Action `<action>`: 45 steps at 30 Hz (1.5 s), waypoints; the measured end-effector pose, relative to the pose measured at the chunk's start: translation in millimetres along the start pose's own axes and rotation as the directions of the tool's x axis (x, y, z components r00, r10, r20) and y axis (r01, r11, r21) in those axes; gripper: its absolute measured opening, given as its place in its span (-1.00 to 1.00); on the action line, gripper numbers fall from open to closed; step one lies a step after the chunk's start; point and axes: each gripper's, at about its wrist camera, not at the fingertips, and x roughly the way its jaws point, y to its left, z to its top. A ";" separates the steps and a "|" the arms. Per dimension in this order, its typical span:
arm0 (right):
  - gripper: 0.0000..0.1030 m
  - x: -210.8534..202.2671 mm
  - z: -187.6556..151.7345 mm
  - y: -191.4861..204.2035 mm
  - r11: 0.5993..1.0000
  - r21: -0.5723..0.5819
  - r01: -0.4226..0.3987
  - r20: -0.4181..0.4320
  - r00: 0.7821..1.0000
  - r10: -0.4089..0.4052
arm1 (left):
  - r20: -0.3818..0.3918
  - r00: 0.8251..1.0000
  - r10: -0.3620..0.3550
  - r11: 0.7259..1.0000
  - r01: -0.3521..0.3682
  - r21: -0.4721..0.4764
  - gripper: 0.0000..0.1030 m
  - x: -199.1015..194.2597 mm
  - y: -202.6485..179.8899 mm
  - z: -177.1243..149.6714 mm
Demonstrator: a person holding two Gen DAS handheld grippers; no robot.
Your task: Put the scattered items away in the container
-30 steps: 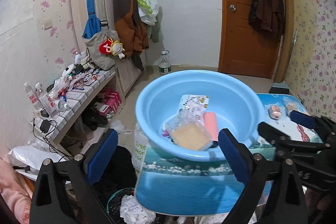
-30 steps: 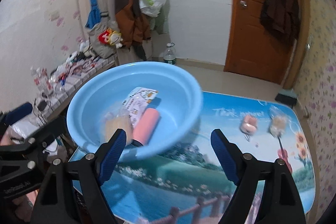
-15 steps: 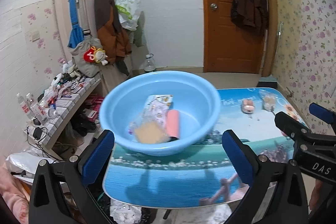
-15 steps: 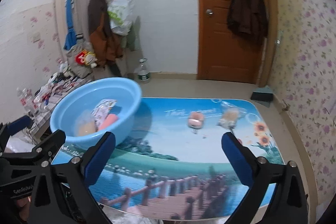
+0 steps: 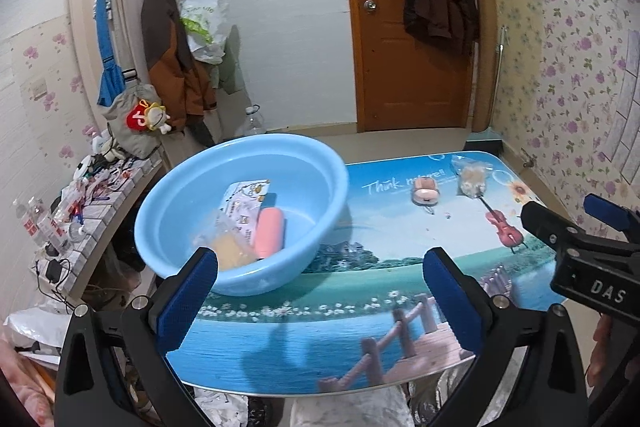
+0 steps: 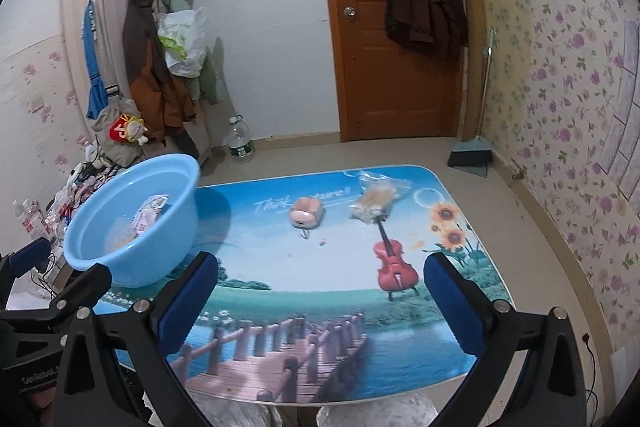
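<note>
A light blue basin [image 5: 240, 211] [image 6: 132, 223] stands on the left end of the picture-printed table [image 5: 360, 307] [image 6: 320, 287]. Inside it lie a pink roll [image 5: 269, 231], a printed packet [image 5: 244, 203] and a clear bag with something tan [image 5: 230, 255]. Far across the table sit a small pink case [image 6: 306, 213] [image 5: 426, 190] and a clear bag of tan pieces [image 6: 376, 203] [image 5: 472, 177]. My left gripper [image 5: 320, 291] hangs open in front of the basin, nothing between its blue pads. My right gripper [image 6: 320, 295] is open and empty above the table's near middle.
A cluttered low shelf [image 5: 92, 187] runs along the left wall, with coats [image 5: 168, 59] and a water bottle [image 6: 241, 141] behind. A brown door [image 6: 396, 27] and a dustpan [image 6: 470, 155] are at the back. Floral wall [image 6: 580, 147] on the right.
Both grippers have pulled back and swung right, away from the basin. The basin now rests on the table's left end, and the pink case and bag have come into view.
</note>
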 end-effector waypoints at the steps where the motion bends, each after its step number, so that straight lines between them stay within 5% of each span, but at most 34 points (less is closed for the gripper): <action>1: 1.00 0.8 -0.2 -3.0 1.000 0.004 0.002 -0.001 1.000 -0.002 | 0.004 1.000 -0.004 1.000 0.004 0.003 1.00 -0.4 -1.5 0.4; 26: 1.00 25.7 -7.1 -45.4 0.994 0.084 0.073 -0.023 0.997 -0.071 | 0.001 0.998 -0.058 0.996 0.057 0.071 1.00 20.4 -41.2 15.6; 45: 1.00 78.6 4.3 -101.9 0.989 0.084 0.121 -0.042 0.992 -0.118 | -0.092 0.989 -0.120 0.976 0.134 0.171 1.00 104.3 -114.7 31.5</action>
